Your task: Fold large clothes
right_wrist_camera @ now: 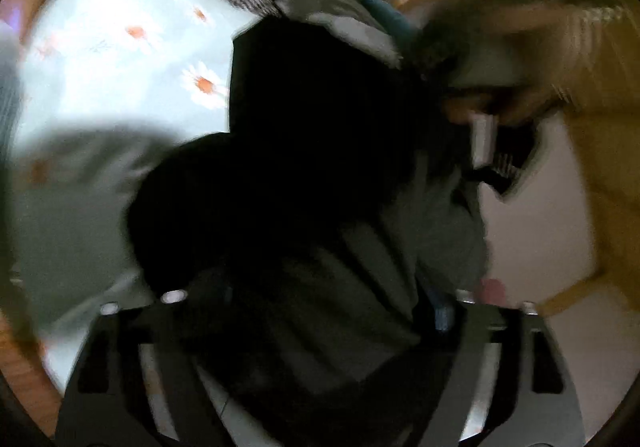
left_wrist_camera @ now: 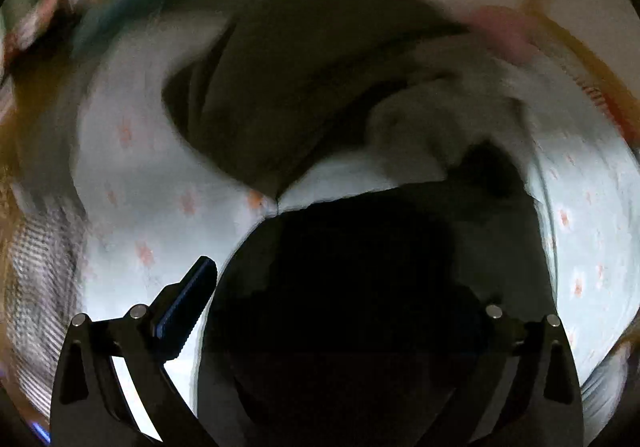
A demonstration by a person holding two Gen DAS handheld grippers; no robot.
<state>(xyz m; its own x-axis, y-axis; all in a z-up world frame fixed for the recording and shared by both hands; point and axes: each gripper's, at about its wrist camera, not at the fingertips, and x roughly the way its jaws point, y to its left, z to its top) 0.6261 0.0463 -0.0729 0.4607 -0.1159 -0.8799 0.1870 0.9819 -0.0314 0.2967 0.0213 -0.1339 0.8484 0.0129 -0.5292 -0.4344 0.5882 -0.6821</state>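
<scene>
The main risk is to the fold itself. The dark garment [left_wrist_camera: 276, 87] hangs bunched and twisted above the daisy-print sheet [left_wrist_camera: 152, 167], and both views are smeared with motion blur, which suggests a fast swing. If either grip is shallow, the cloth could slip free and drop in a heap. If the two ends come down unevenly, the garment will likely land creased or doubled on itself instead of flat. A second hazard is other laundry: a pale bundle [left_wrist_camera: 432, 119] lies on the sheet right beside the dark cloth, and it could get dragged along or trapped under the fold.

Left first. The left tool [left_wrist_camera: 320, 287] stands wide apart, with one ribbed finger [left_wrist_camera: 188, 303] showing clear at the left and bare sheet behind it. Dark cloth fills the gap and covers the other finger entirely. Whether the cloth is pinched or merely draped across the opening cannot be told from this view.

The right tool [right_wrist_camera: 320, 307] is buried in the same dark garment [right_wrist_camera: 312, 135], which spills over both fingers and hides them. Cloth clearly touches it, but its opening and whether it grips cannot be told. Beyond it the flowered sheet [right_wrist_camera: 100, 59] shows at left and a wooden frame [right_wrist_camera: 600, 167] at right.
</scene>
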